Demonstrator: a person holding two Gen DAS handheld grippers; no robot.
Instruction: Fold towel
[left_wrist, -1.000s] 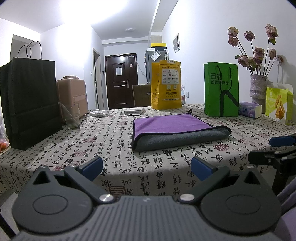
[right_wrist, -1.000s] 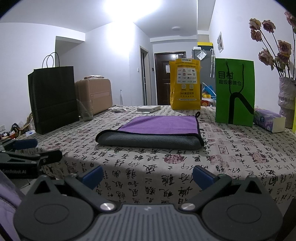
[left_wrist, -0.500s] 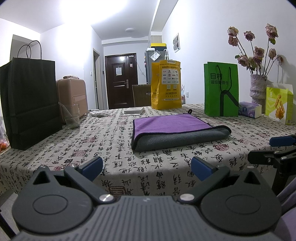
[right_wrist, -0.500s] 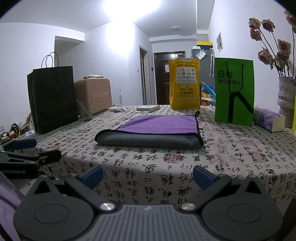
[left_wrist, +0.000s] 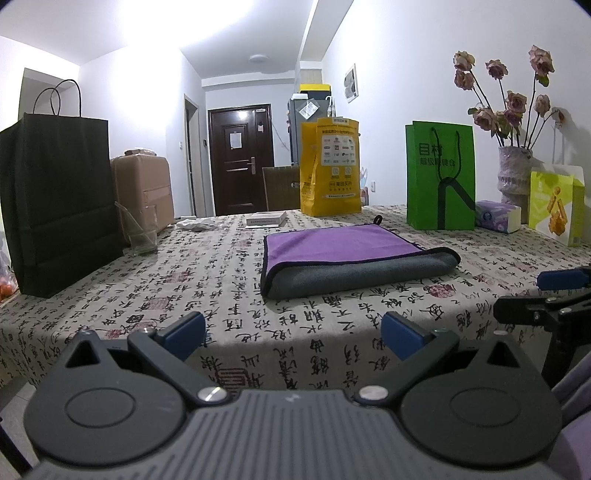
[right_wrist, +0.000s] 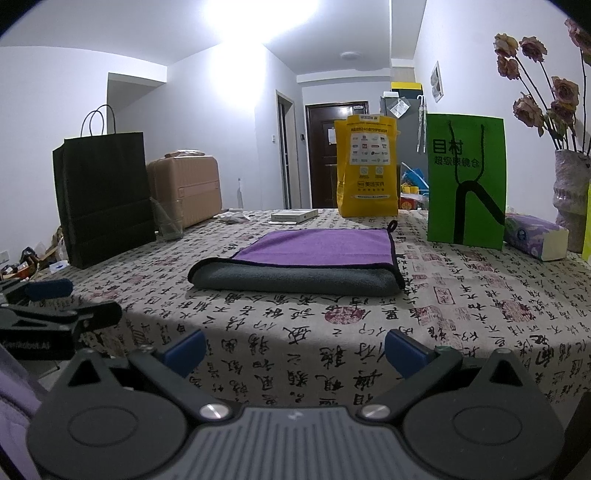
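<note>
A purple and grey towel (left_wrist: 351, 254) lies folded flat in the middle of the table, purple side up, its grey rolled fold facing me; it also shows in the right wrist view (right_wrist: 306, 258). My left gripper (left_wrist: 293, 334) is open and empty, held off the table's near edge, well short of the towel. My right gripper (right_wrist: 293, 350) is open and empty, also at the near edge. Each gripper shows at the side of the other's view.
The table (left_wrist: 207, 280) has a calligraphy-print cloth. On it stand a black paper bag (left_wrist: 55, 199), a glass (left_wrist: 140, 232), a white box (left_wrist: 266, 219), a yellow bag (left_wrist: 330, 170), a green bag (left_wrist: 439, 177), a tissue pack (left_wrist: 496, 216) and a vase of roses (left_wrist: 513, 173).
</note>
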